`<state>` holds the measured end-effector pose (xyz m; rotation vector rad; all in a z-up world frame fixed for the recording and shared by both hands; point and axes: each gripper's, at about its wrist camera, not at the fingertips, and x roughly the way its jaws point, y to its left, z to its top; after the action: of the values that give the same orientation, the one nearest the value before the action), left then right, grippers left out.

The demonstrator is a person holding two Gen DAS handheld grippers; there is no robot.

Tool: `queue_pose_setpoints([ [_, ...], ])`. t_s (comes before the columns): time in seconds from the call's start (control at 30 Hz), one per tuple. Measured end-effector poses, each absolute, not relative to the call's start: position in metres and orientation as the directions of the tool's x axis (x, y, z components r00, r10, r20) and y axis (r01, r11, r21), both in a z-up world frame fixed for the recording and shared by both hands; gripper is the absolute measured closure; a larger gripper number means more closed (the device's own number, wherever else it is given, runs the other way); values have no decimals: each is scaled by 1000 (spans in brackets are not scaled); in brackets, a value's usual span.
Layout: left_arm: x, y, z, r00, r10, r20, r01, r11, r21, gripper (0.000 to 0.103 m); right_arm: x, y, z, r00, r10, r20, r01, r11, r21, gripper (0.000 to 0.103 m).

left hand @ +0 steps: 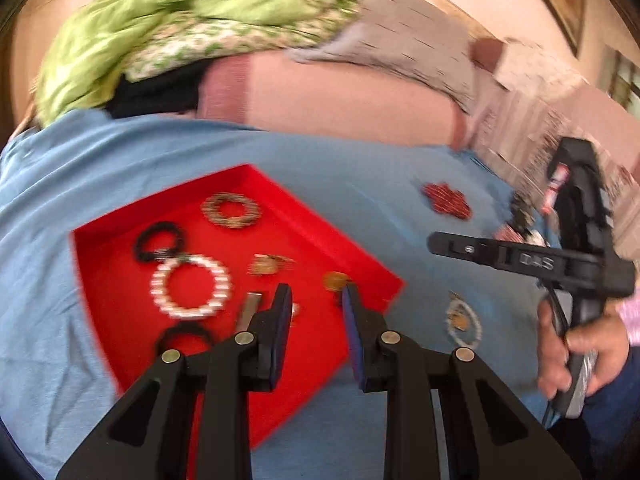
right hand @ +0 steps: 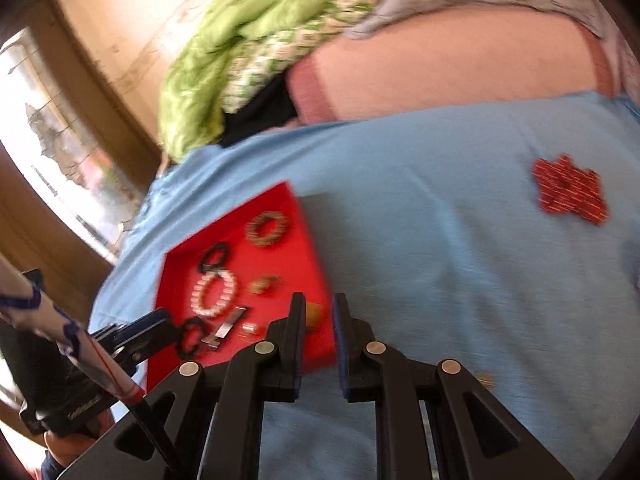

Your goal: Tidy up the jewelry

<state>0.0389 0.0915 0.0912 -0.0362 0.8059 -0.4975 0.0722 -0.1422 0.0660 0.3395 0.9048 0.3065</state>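
**Both jaws parted and empty over the red tray**

The left gripper has its jaws moderately apart with nothing between them, hanging above the near corner of the red tray. The right gripper shows a narrower gap, also empty, above the tray's near right edge.

The tray sits on a blue cloth and holds most of the jewelry. A white bead bracelet lies near the middle, with a black band just beyond it, the two close or touching; blur hides which. A brown bead bracelet lies toward the far corner. Another black band lies at the near side, beside a silver clip. Small gold pieces lie right of the white bracelet, too smeared to name.

Outside the tray, on the cloth, a red beaded piece lies well off to the right, and a pale ring-shaped item lies near the tray's right corner.

Green fabric is heaped beyond the cloth. In the left view, a hand grips the handle of the right gripper's body at the right edge.
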Motion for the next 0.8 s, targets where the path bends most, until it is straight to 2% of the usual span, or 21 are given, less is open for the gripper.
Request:
queue_pose_setpoints([
  [0.13, 35, 61, 86, 551, -462, -695, 464, 862, -205, 78, 69, -178, 43, 513, 359, -780, -19, 913, 408, 88],
  [0.5, 24, -10, 57, 406, -490, -772, 593, 784, -185, 78, 66, -200, 25, 442, 320, -838, 44, 925, 377, 88],
  [0.8, 15, -34, 40, 330, -475, -816, 649, 742, -169, 78, 74, -171, 15, 431, 153, -889, -50, 988, 146, 88],
])
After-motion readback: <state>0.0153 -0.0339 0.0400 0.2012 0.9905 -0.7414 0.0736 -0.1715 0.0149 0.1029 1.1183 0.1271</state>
